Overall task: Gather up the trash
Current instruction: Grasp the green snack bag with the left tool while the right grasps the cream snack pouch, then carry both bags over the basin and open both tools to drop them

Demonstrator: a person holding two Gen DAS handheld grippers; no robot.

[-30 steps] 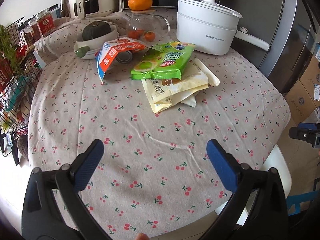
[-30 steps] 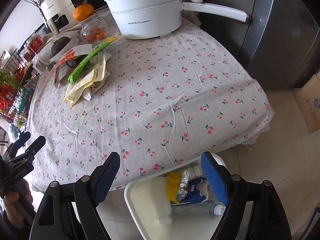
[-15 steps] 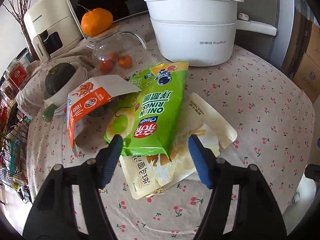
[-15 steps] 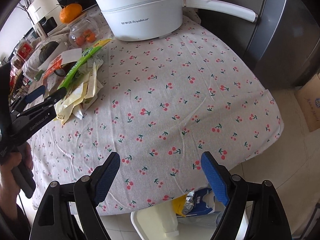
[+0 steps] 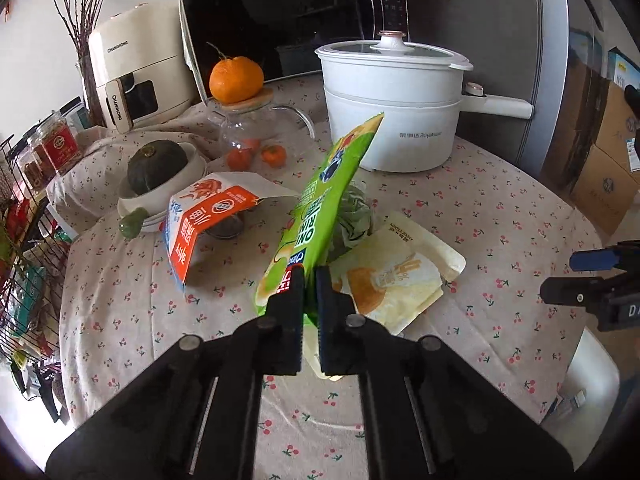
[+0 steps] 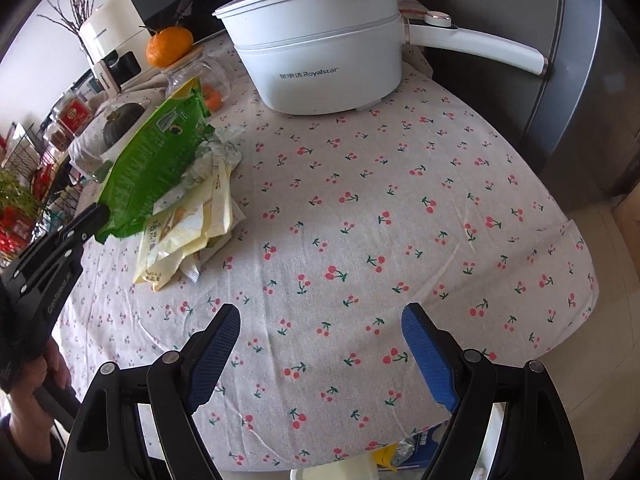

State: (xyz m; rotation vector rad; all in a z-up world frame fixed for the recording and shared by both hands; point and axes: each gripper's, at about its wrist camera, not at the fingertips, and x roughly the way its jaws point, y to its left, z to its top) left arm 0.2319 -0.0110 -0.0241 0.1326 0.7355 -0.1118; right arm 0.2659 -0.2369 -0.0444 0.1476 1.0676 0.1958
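Observation:
My left gripper (image 5: 308,276) is shut on the near edge of a green snack bag (image 5: 324,200), which stands tilted up off the table. The same green snack bag (image 6: 156,164) shows at the left of the right wrist view, pinched by the left gripper (image 6: 98,214). Under it lie yellow wrappers (image 5: 400,276) and a crumpled tissue (image 5: 352,216). An orange-and-white bag (image 5: 208,220) sits to the left. My right gripper (image 6: 320,344) hangs open over the table's near edge, nothing between its fingers. A white bin (image 6: 340,474) with trash shows below the table edge.
A white electric pot (image 5: 392,120) with a long handle stands at the back. A glass teapot (image 5: 256,136) with an orange on its lid, a bowl with a green squash (image 5: 160,168), an air fryer (image 5: 132,76) and a wire rack (image 5: 28,240) crowd the left. The cherry-print cloth (image 6: 400,220) covers the table.
My left gripper moved in over the pile, closed on the green bag's edge and lifted it upright. The right gripper drifted further over the table, staying open.

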